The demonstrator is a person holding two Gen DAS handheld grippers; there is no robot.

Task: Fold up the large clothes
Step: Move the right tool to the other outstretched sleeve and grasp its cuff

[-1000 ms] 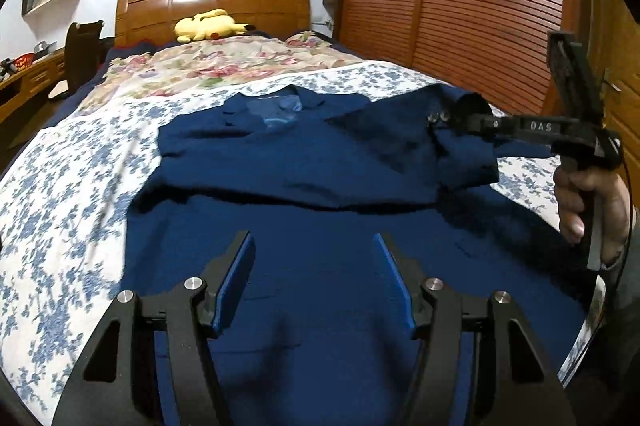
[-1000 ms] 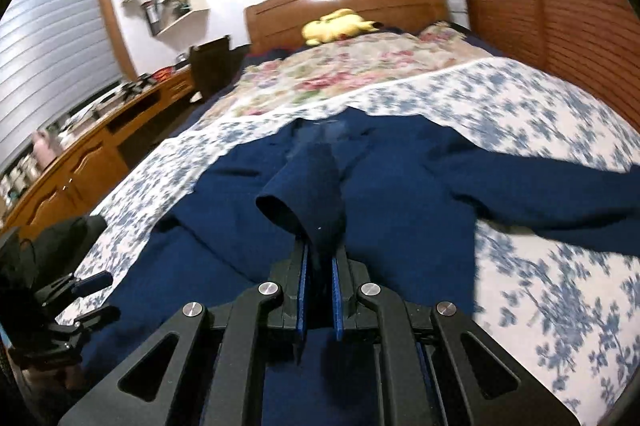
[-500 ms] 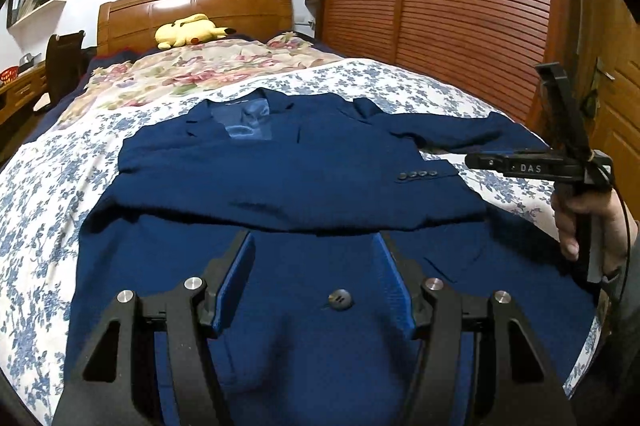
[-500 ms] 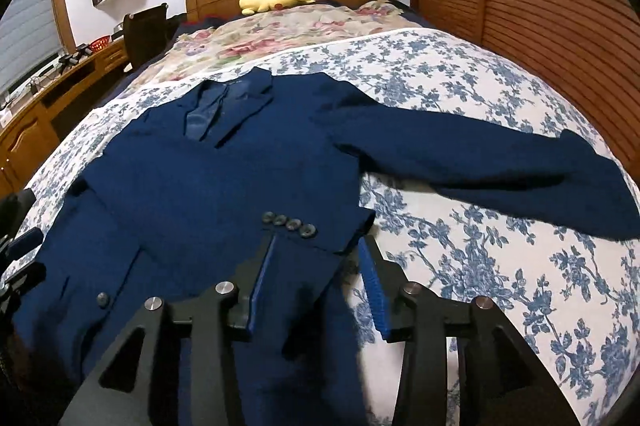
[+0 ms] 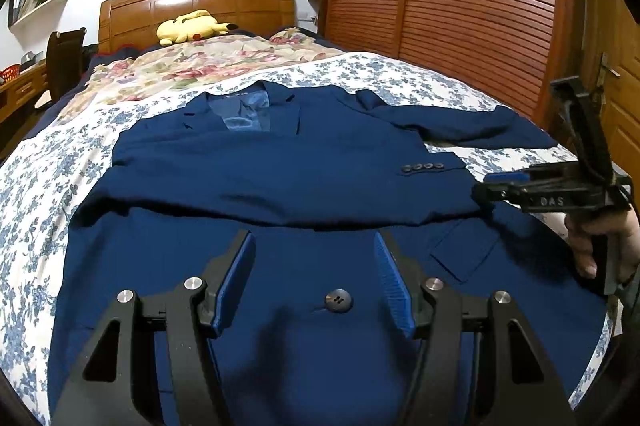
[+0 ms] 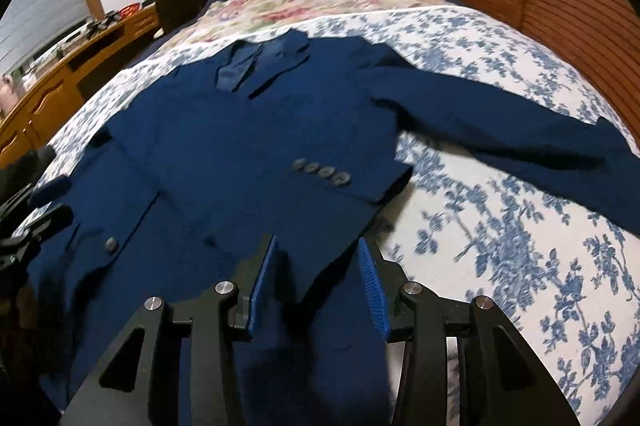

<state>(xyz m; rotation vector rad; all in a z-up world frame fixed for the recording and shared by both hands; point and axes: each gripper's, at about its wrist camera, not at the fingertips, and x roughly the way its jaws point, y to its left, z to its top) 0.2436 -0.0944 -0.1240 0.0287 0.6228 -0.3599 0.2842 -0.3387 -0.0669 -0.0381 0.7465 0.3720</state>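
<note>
The left gripper (image 5: 314, 276) hovers with its jaws wide apart and holds nothing; just below it lies the hem of the jacket (image 5: 280, 186), with a front button (image 5: 338, 299) between the fingers. The right gripper (image 6: 316, 278) is also spread open and empty, over the jacket's right edge. Ahead of both, one sleeve (image 6: 248, 154) is folded across the chest, its cuff buttons (image 6: 322, 172) on top; I judge this keeps the shape narrow. Further right, the other sleeve (image 6: 520, 130) lies stretched out on the bed (image 6: 500, 246), so it probably comes next. Far beyond sits a yellow toy (image 5: 192, 26).
</note>
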